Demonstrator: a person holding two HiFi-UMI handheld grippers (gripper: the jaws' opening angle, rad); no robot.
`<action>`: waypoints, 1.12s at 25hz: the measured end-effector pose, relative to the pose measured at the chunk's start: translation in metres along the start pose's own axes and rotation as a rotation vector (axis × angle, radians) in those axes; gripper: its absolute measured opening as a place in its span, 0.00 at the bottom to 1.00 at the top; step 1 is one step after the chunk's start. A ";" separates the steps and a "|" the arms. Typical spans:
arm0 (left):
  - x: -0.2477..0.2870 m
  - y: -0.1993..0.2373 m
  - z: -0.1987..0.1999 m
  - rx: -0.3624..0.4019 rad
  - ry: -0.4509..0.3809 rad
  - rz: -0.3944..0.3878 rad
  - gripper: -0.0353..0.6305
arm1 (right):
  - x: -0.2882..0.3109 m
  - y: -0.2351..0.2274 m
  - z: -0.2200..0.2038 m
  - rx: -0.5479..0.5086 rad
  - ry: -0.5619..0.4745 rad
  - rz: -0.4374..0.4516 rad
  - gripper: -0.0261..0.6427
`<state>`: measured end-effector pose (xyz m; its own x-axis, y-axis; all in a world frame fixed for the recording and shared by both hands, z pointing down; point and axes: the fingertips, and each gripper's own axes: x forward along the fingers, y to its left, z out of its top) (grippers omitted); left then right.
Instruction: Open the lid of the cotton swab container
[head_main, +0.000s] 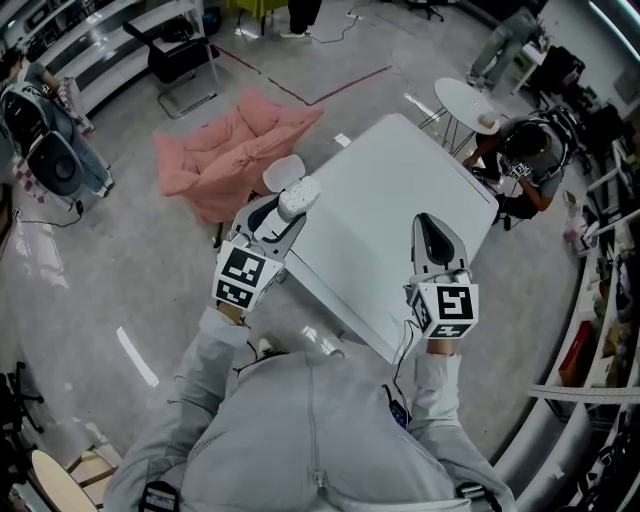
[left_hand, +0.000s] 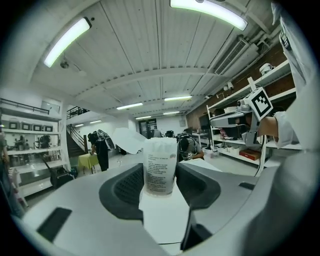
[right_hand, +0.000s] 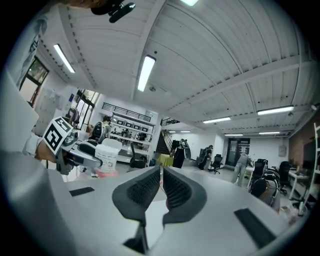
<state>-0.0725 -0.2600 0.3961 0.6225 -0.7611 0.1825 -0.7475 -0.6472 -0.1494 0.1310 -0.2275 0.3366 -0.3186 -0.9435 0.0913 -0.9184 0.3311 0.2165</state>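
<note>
The cotton swab container (head_main: 299, 196) is a small white tub with printed text on its side (left_hand: 160, 167). My left gripper (head_main: 283, 212) is shut on it and holds it upright above the left edge of the white table (head_main: 380, 200). Its lid (left_hand: 131, 140) stands flipped open, up and to the left of the tub, also seen from above as a white flap (head_main: 284, 171). My right gripper (head_main: 430, 222) hovers over the table's near right part, jaws shut with nothing between them (right_hand: 161, 184). The right gripper view shows the held tub (right_hand: 108, 157) off to its left.
A pink cushion heap (head_main: 235, 145) lies on the floor beyond the table's left side. A seated person (head_main: 525, 160) and a small round table (head_main: 468, 100) are at the far right. Shelving (head_main: 100, 40) lines the back left.
</note>
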 end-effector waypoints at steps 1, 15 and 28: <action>-0.001 0.000 0.004 0.005 -0.008 0.002 0.38 | -0.001 -0.001 0.003 0.005 -0.007 0.000 0.11; -0.007 -0.012 0.034 0.090 -0.059 -0.044 0.37 | -0.001 0.009 0.017 -0.013 -0.027 0.060 0.09; -0.008 -0.020 0.030 0.100 -0.053 -0.065 0.37 | -0.003 0.020 0.008 -0.057 0.001 0.092 0.09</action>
<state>-0.0553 -0.2421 0.3685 0.6820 -0.7172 0.1432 -0.6803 -0.6940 -0.2356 0.1116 -0.2176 0.3326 -0.4010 -0.9089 0.1145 -0.8702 0.4169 0.2624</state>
